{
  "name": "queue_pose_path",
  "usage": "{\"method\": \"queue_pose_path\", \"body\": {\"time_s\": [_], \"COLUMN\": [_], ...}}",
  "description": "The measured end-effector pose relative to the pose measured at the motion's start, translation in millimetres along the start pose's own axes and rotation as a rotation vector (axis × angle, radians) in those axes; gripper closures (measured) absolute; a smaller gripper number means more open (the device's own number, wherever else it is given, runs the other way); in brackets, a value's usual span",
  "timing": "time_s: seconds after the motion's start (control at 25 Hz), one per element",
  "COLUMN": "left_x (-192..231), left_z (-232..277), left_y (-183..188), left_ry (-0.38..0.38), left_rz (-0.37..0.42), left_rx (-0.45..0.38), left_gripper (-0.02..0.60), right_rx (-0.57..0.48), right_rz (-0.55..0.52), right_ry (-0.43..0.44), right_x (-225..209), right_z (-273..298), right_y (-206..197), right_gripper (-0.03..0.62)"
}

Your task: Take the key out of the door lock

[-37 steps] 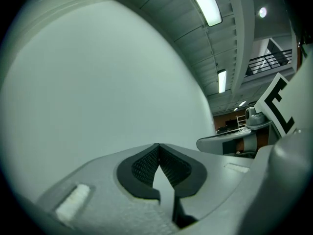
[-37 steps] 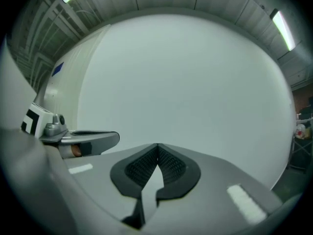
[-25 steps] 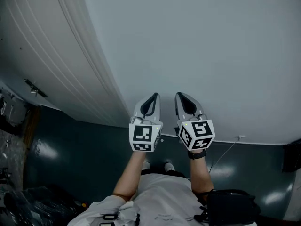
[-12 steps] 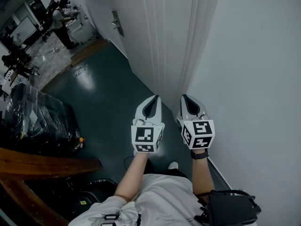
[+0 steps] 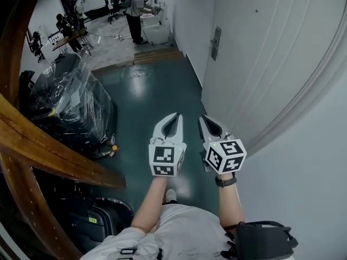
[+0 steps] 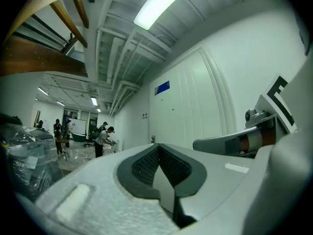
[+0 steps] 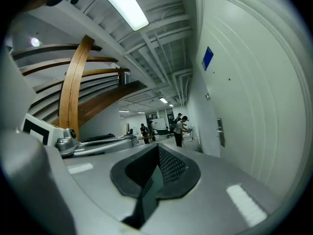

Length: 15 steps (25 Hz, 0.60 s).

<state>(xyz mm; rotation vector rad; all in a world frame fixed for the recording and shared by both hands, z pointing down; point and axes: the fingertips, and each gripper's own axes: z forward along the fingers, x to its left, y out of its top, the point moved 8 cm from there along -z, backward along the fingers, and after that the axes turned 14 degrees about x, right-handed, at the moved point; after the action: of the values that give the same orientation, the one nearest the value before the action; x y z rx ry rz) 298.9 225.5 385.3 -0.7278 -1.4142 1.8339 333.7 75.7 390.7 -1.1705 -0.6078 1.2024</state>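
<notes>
Left gripper (image 5: 174,117) and right gripper (image 5: 206,119), both closed and empty, well apart from the door lock (image 5: 216,43) ahead; key too small to see. Risk: unopened jaws knock the key instead of gripping.

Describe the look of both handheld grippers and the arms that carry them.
The left gripper and right gripper are pale grey, tapered shells with dark, mesh-textured pads at the tips. Each carries a white cube printed with black square markers. The person wears a white short-sleeved shirt and a black wristband on the right wrist.
</notes>
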Motion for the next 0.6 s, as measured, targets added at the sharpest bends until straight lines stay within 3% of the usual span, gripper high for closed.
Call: {"method": "queue_pose_path", "body": {"time_s": [0.28, 0.6], "left_x": [107.3, 180.4], "left_z": [-6.4, 5.0], "left_y": [-21.7, -23.6], "left_ry": [0.097, 0.205], "left_rz": [-0.064, -0.157], "left_rx": [0.007, 0.016], "left_gripper": [0.581, 0.581], "right_rx": [0.041, 0.13], "right_rz": [-0.076, -0.21], "right_ry": [0.023, 0.109], "right_x": [63.0, 97.4], "right_z": [98.5, 179.4], "right_y": [6.6, 38.8], "right_gripper": [0.599, 0.599]}}
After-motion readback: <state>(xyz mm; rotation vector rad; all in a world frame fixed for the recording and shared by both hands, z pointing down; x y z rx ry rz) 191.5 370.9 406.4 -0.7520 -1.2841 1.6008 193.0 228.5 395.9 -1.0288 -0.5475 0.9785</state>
